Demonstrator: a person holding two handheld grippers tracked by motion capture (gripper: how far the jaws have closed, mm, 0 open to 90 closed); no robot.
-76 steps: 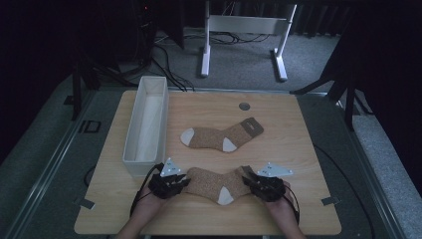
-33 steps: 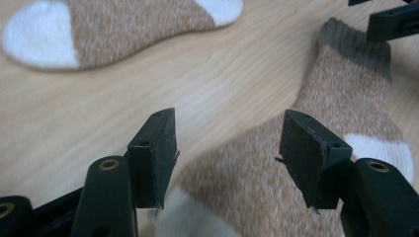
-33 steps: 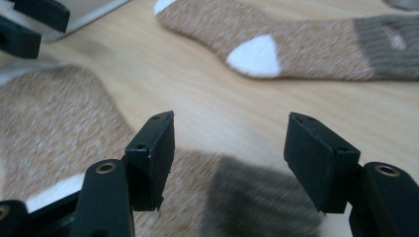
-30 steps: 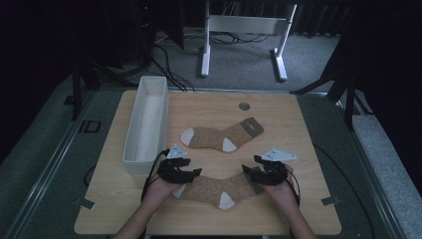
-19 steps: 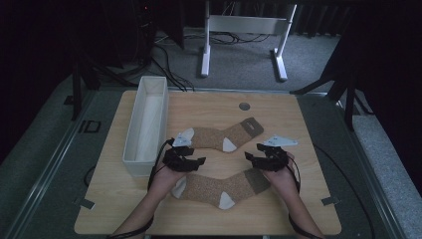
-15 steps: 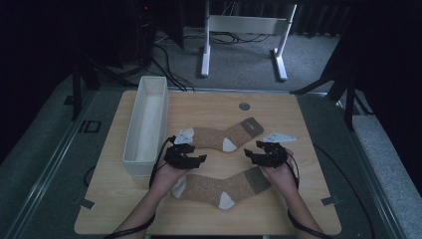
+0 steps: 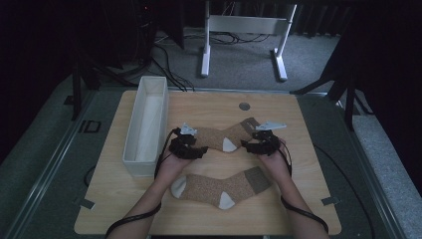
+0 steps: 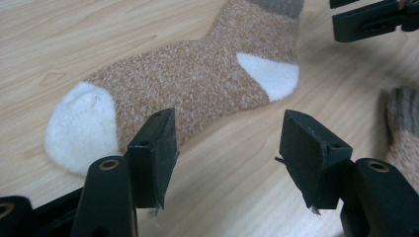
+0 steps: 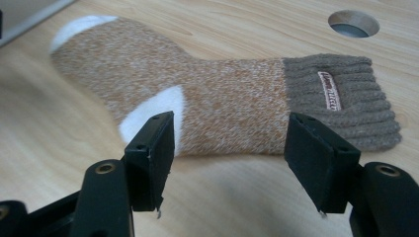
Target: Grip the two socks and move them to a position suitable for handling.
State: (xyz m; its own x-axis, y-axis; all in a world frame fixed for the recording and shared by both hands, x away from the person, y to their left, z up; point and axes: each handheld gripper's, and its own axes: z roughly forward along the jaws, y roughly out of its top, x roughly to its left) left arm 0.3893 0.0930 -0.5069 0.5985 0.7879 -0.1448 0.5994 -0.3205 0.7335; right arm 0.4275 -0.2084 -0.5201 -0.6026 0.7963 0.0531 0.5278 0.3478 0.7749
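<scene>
Two socks lie flat on the worktop (image 7: pixel 308 129), the biggest thing in the high view, with a long white bin (image 7: pixel 144 124) standing along its nine o'clock edge and a small round hole (image 7: pixel 244 106) near twelve o'clock. The far sock (image 7: pixel 226 139) sits at the centre, toe toward nine o'clock and ribbed brown cuff toward two o'clock. The near sock (image 7: pixel 219 185) lies toward six o'clock, apart from the first and untouched.

Both hands were down at the near sock a couple of seconds ago, one at each end; they have since travelled toward twelve o'clock and now flank the far sock. The near sock has stayed where it was, flat on the wood. That suggests the far sock is the next thing to be picked up, probably to be paired with its mate or put in the bin.

The left tool (image 7: pixel 191 149) hangs by the white toe; the left gripper view shows its jaws standing wide with bare wood between them and the sock just beyond. The right tool (image 7: pixel 259 144) hangs at the cuff end; the right gripper view shows its jaws also wide, framing the heel and leg without touching. Neither tool holds anything yet.
</scene>
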